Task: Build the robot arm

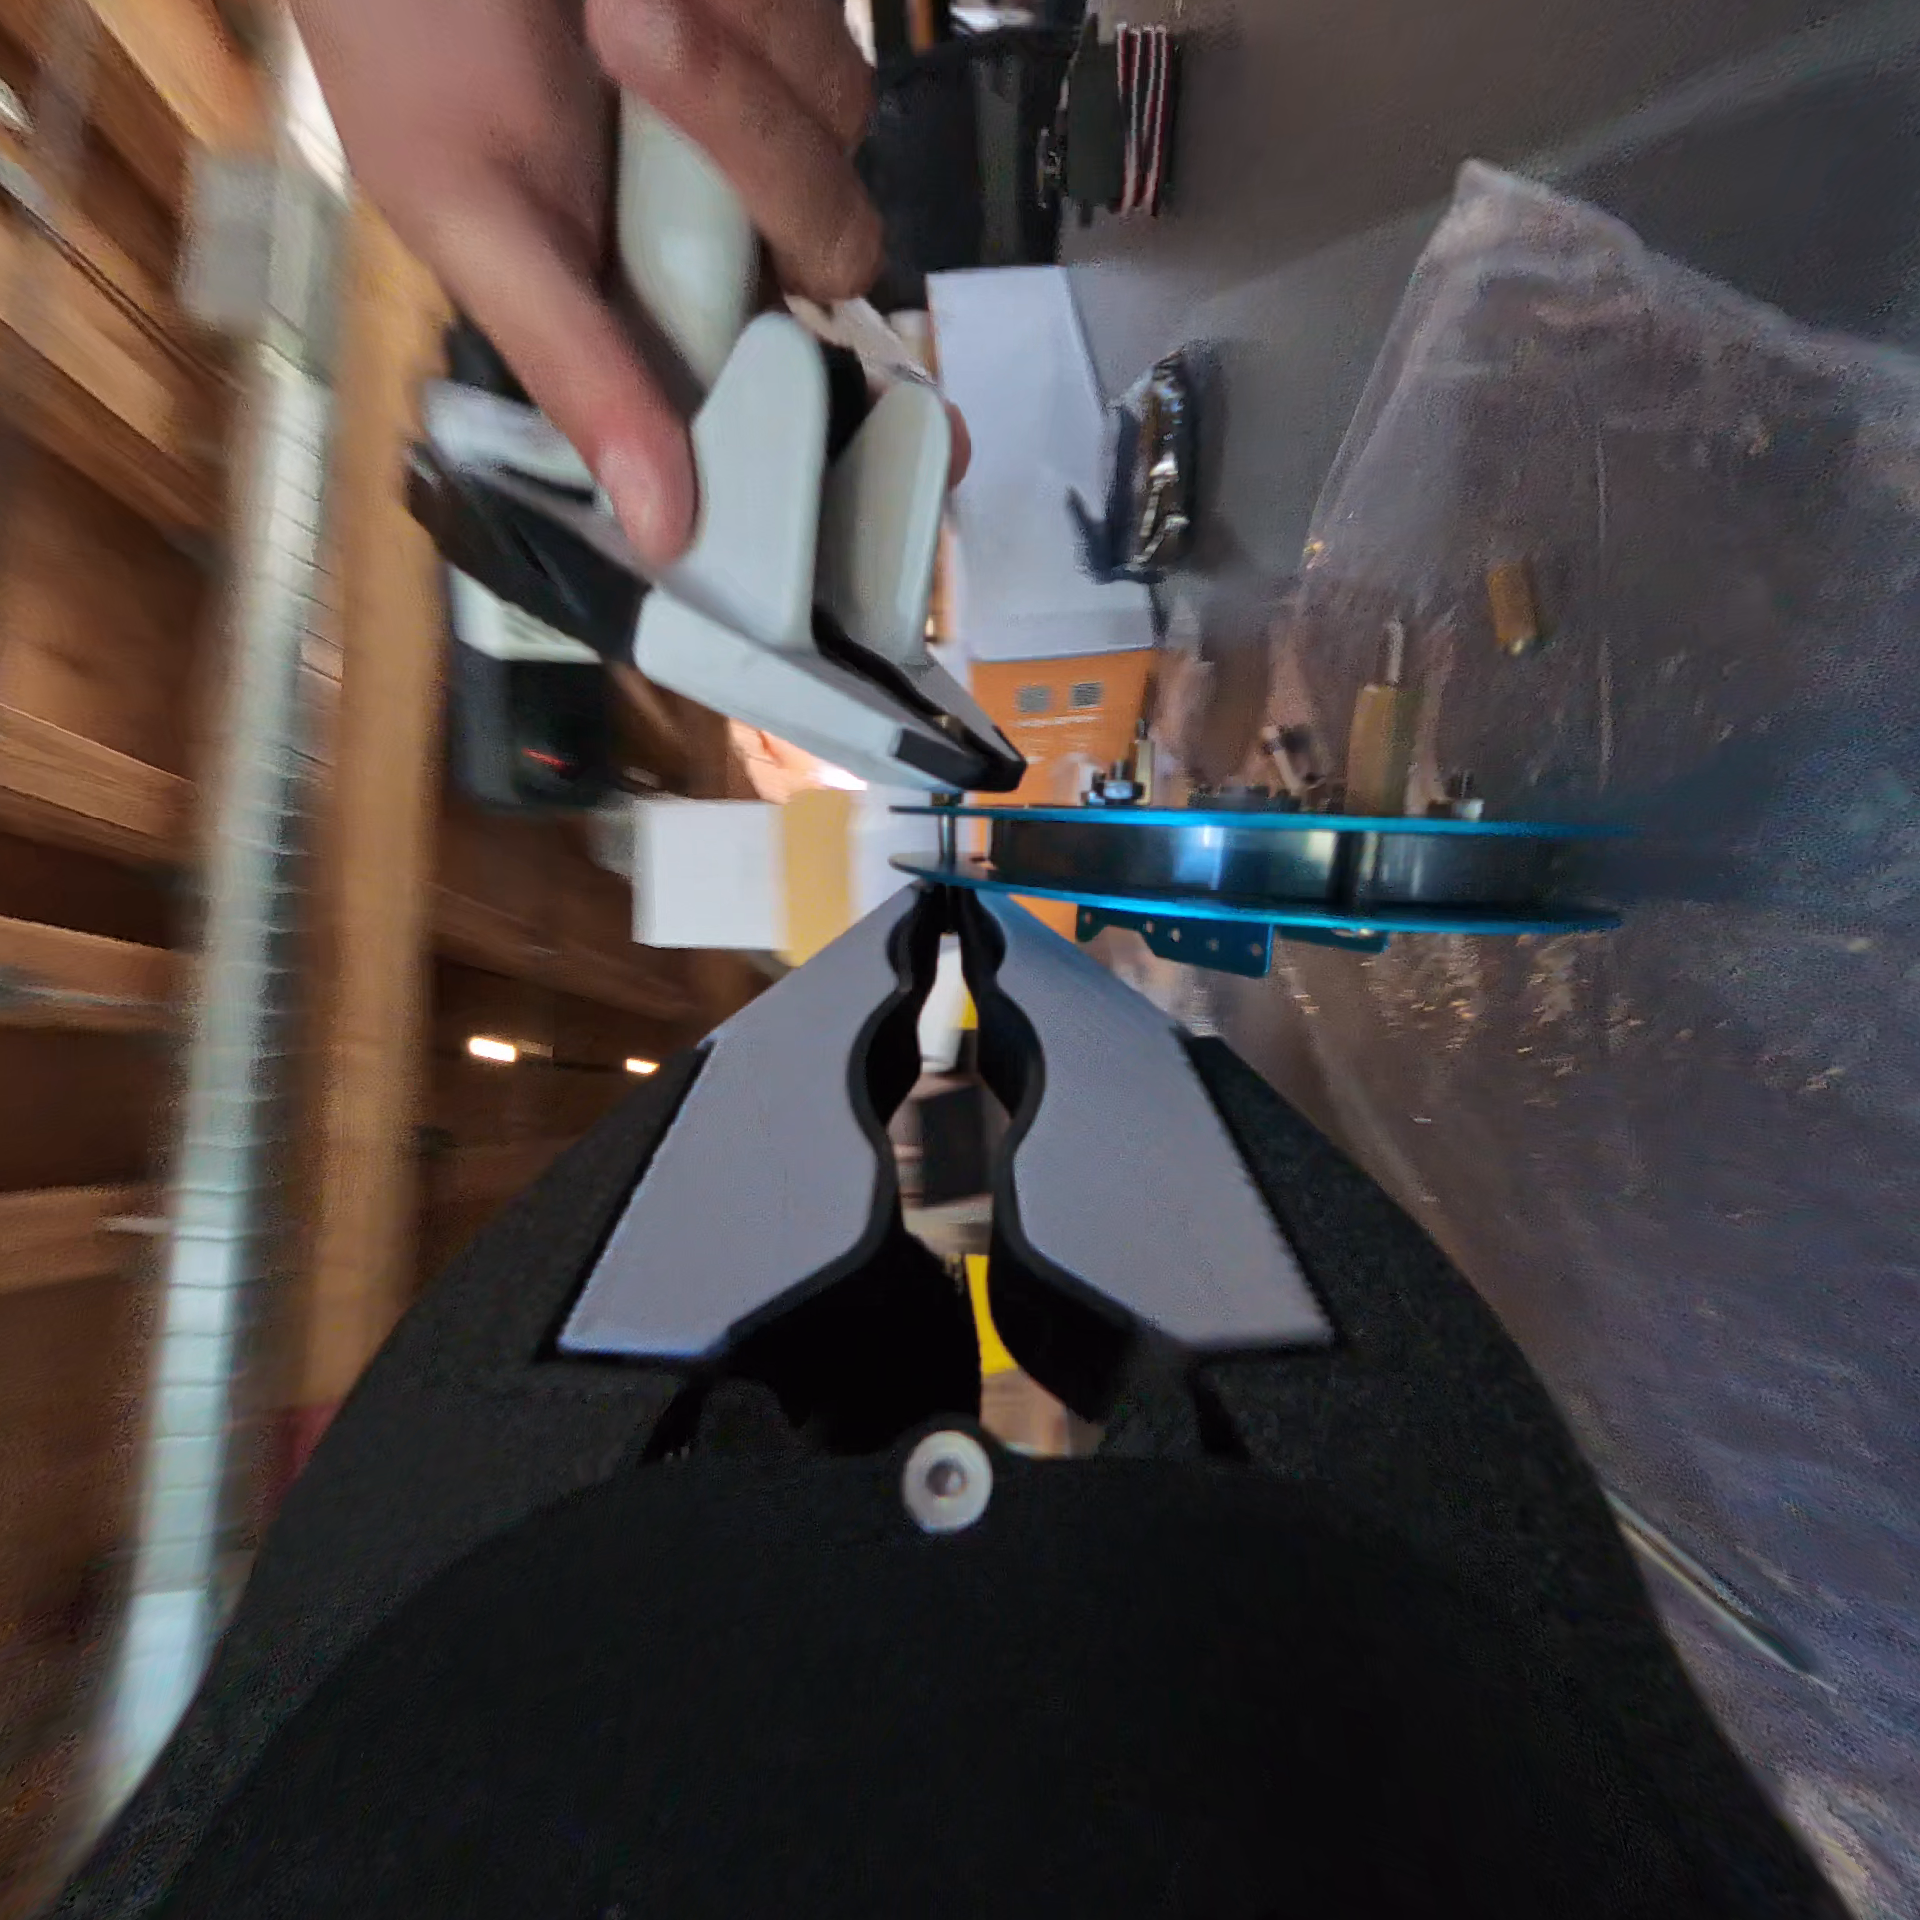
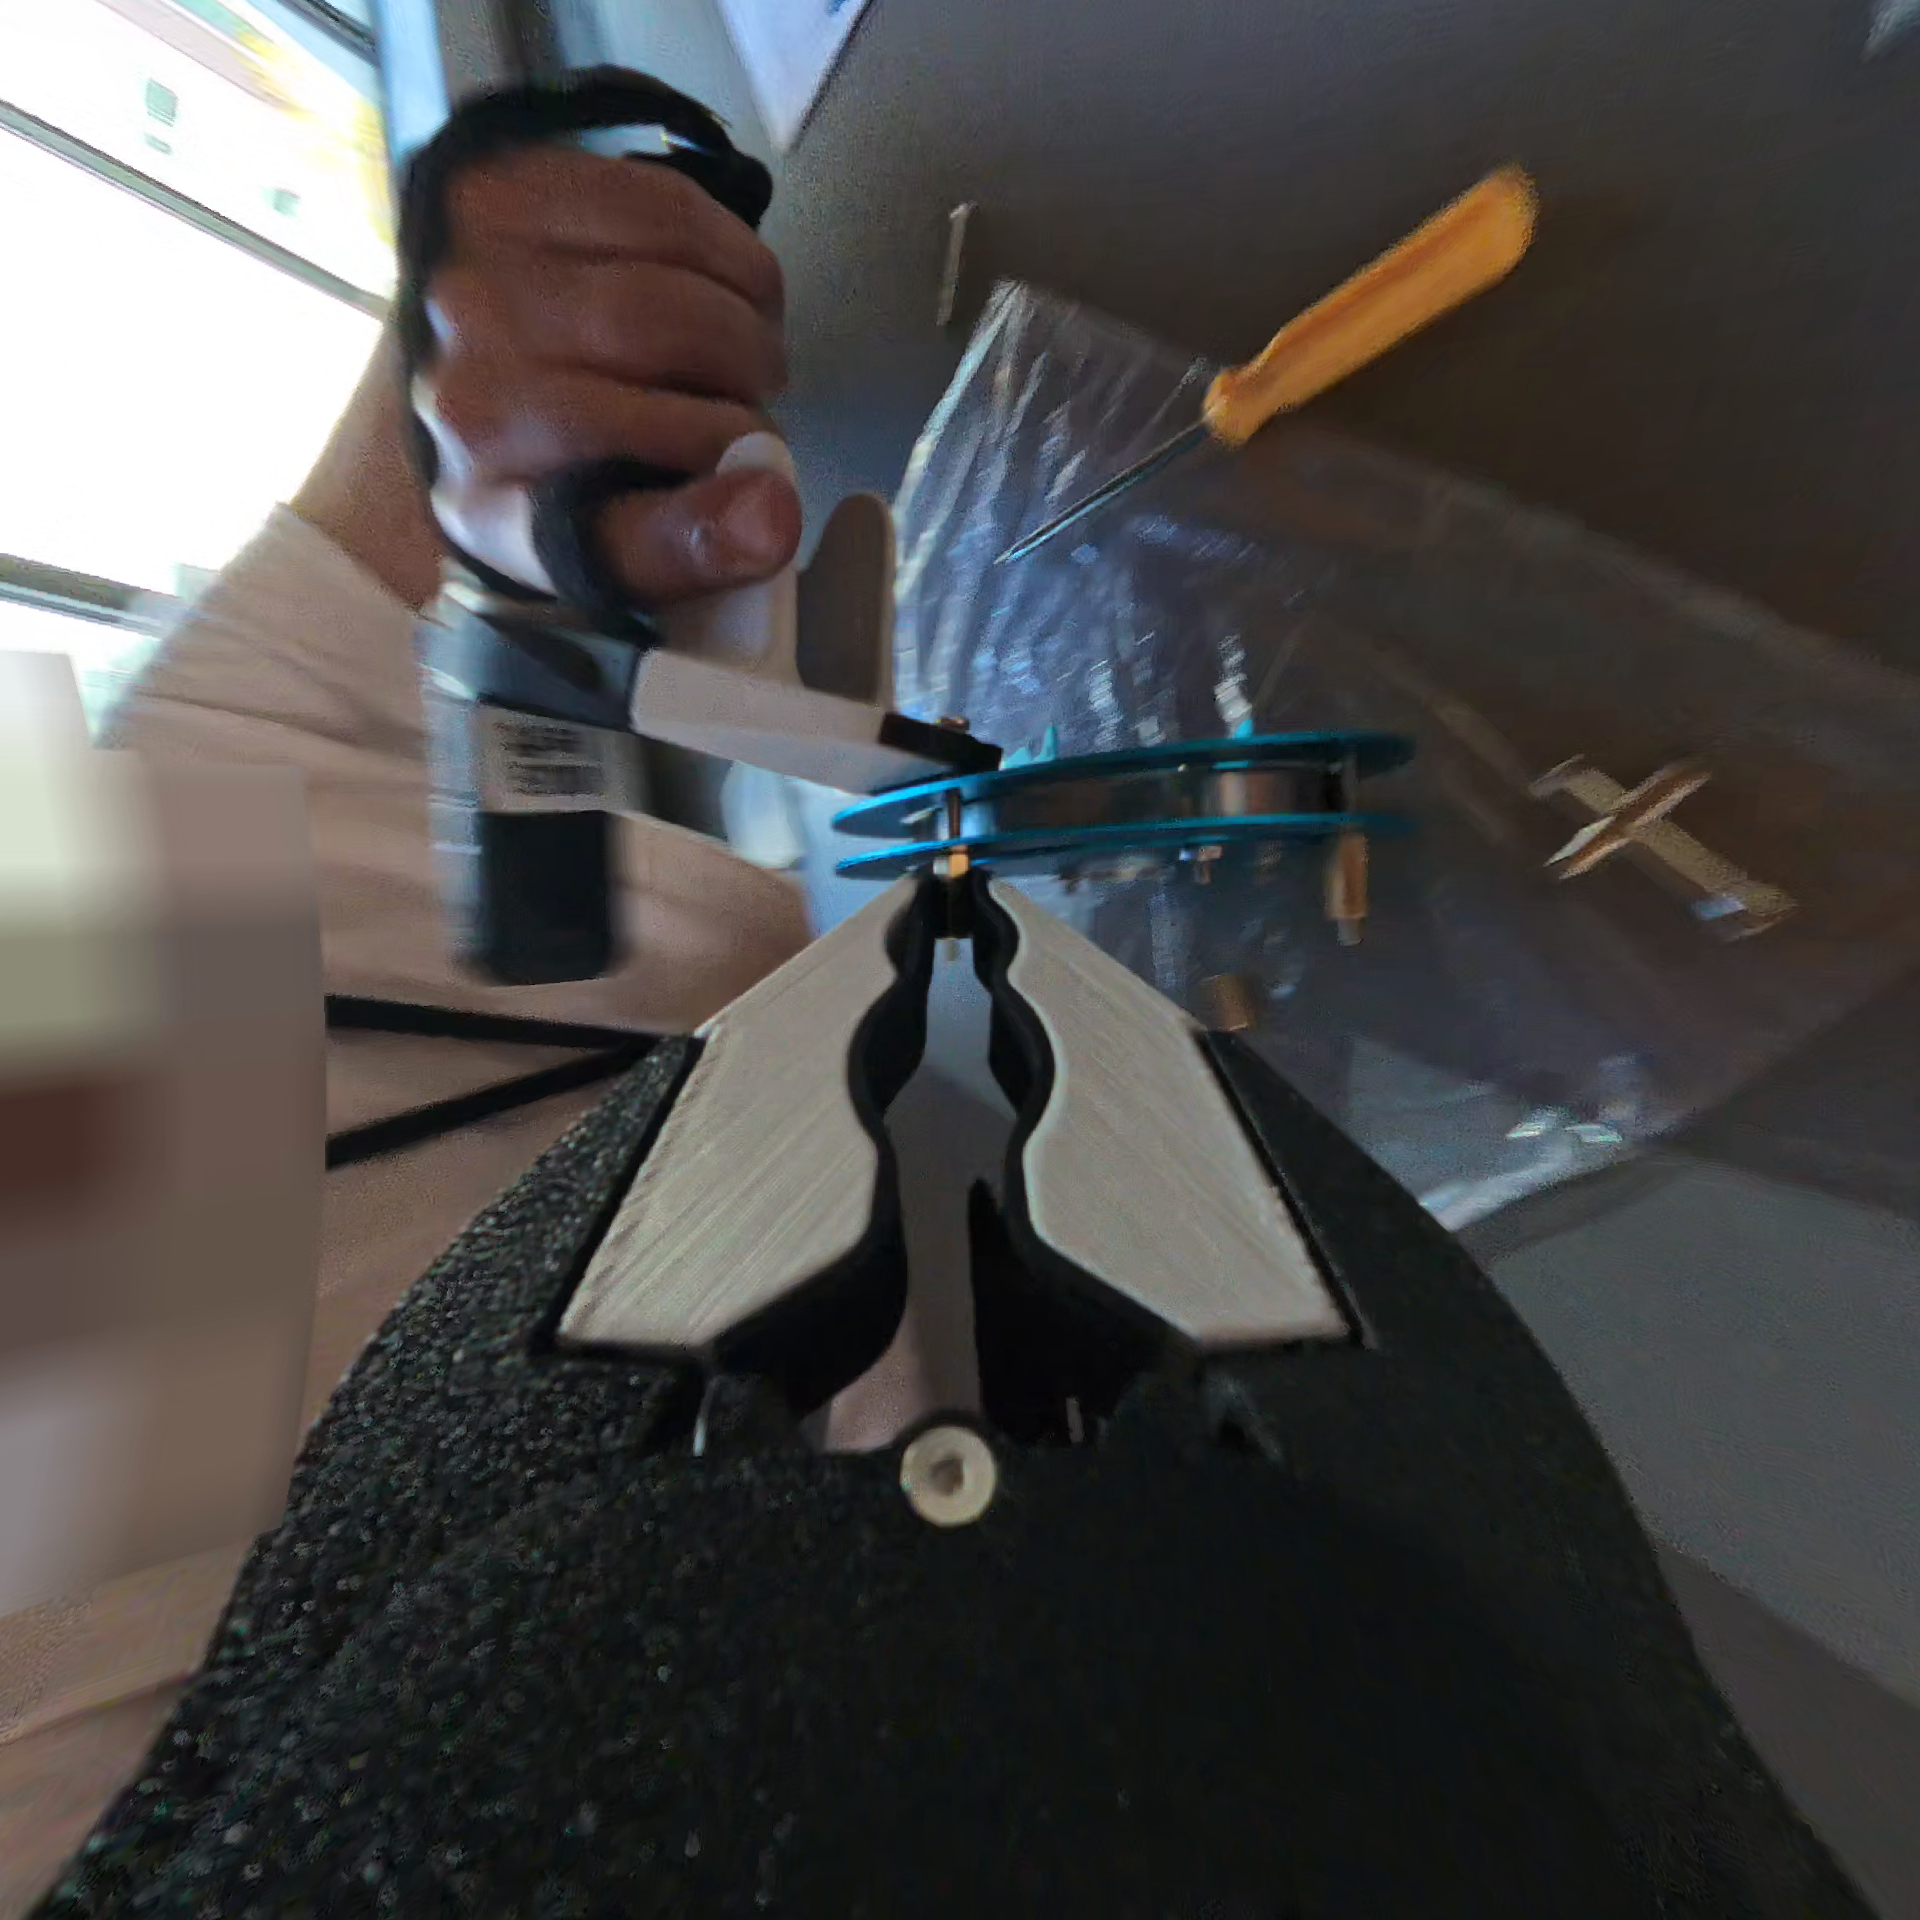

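A blue two-plate disc assembly [image 1: 1247, 862] with a black ring between the plates is held in the air, edge-on. It also shows in the right wrist view [image 2: 1122, 805]. My left gripper [image 1: 940, 920] is shut on a thin post at the rim of the lower plate. My right gripper [image 2: 951, 909] is shut on a brass standoff [image 2: 951, 868] at the rim, on the opposite face. Each view shows the other hand-held gripper, with its tips touching the far plate at the same rim spot: the right gripper [image 1: 987, 769] and the left gripper [image 2: 951, 746].
A clear plastic bag [image 2: 1299, 644] with loose brass standoffs [image 1: 1382, 727] lies on the grey table behind. An orange-handled screwdriver [image 2: 1371, 312] and a cross-shaped metal wrench [image 2: 1652, 842] lie near it. Wooden shelving [image 1: 94, 727], a white and orange box [image 1: 1039, 520] and a person's torso [image 2: 416, 935] are close. My two grippers' fingertips are within a few centimetres of each other.
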The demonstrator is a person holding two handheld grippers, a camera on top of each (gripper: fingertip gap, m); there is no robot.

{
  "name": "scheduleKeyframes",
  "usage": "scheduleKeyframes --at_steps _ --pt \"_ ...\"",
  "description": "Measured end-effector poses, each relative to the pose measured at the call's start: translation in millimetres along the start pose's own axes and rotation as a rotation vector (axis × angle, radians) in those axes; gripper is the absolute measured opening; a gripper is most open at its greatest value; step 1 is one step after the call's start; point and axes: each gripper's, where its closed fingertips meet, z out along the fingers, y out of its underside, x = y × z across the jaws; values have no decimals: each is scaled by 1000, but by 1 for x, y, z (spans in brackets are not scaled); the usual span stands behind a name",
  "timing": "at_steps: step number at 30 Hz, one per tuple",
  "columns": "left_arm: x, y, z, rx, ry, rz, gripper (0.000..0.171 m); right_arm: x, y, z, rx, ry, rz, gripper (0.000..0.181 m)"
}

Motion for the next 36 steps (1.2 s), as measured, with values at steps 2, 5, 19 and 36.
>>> scheduleKeyframes --at_steps 2,5,19,36 --pt "1 2 -1 -3 169 -194 2 9 -7 -3 29 257 -234 13" --pt "4 4 -6 -20 412 -378 2 12 -14 -6 28 629 -614 13" --pt "7 0 -25 -15 1252 -1008 2 3 -29 -10 -153 1580 -1504 5" --pt "4 2 -8 -67 -119 314 0 -5 1 0 -12 -146 140 4"
